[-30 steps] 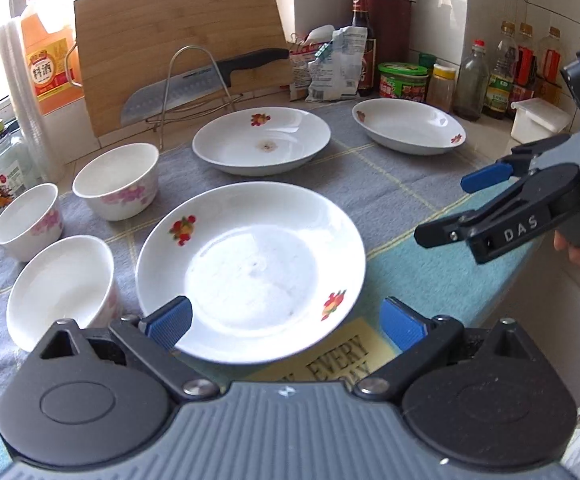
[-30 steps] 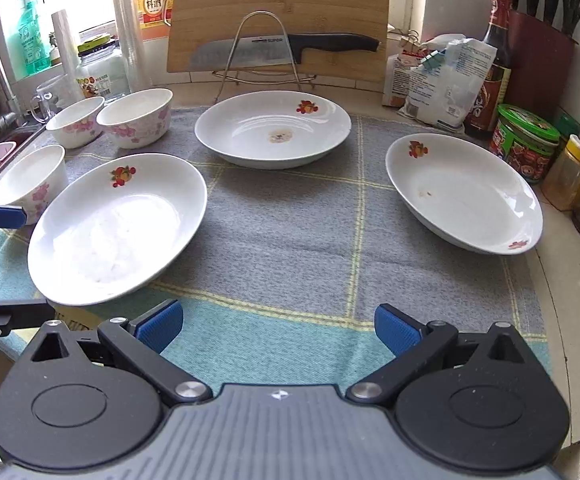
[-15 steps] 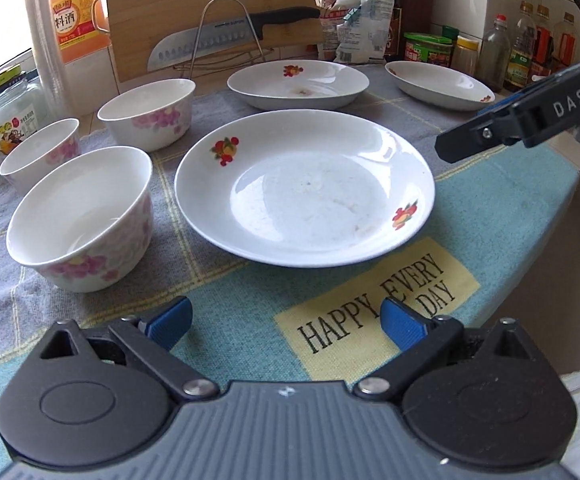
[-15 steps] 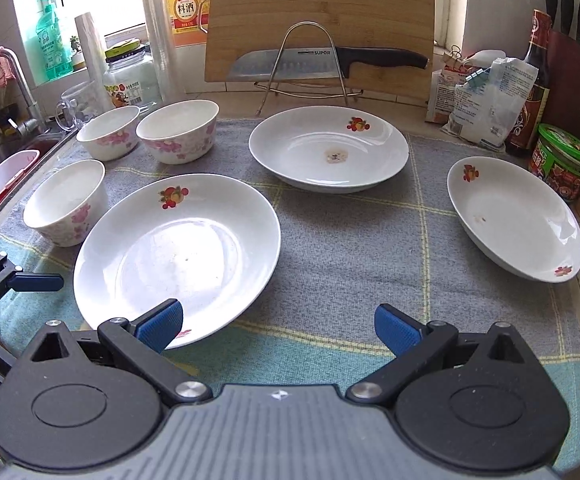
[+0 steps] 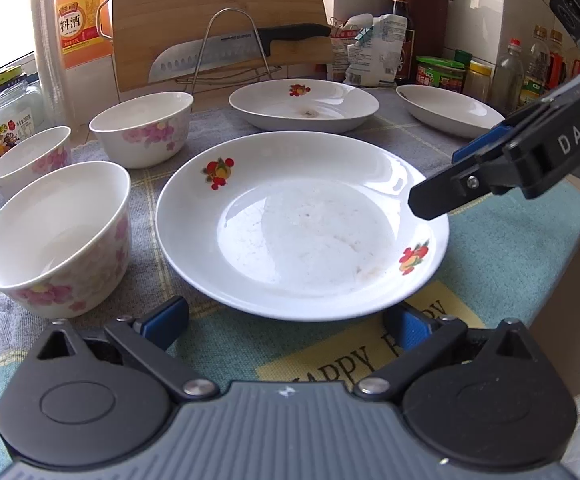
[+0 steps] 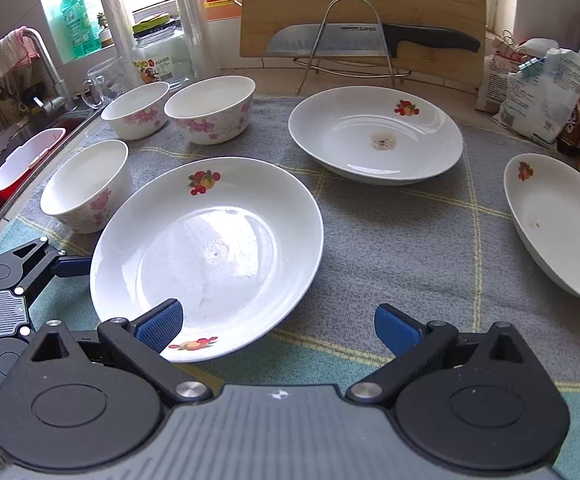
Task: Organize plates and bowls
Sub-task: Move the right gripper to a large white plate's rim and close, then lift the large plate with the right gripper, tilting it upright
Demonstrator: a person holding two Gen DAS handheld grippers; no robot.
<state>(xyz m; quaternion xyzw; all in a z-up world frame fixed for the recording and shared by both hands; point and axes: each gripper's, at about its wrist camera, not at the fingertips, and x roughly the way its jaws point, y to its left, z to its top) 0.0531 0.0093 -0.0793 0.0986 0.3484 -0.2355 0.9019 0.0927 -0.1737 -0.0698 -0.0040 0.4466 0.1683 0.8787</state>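
Flanking the near plate (image 5: 301, 224) on the desk (image 6: 389, 240), left tongs (image 5: 286, 320) and right tongs (image 6: 278, 326) both gape wide, gripping nothing.

"DAS" on right claw (image 5: 441, 184) (knife (image 6: 369, 38): "SUPOR").

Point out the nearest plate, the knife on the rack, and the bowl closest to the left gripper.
nearest plate (image 6: 210, 256), right wrist view, centre of its well.
knife (image 6: 329, 40), right wrist view, middle of the blade.
closest bowl (image 5: 54, 240), left wrist view, inner wall.
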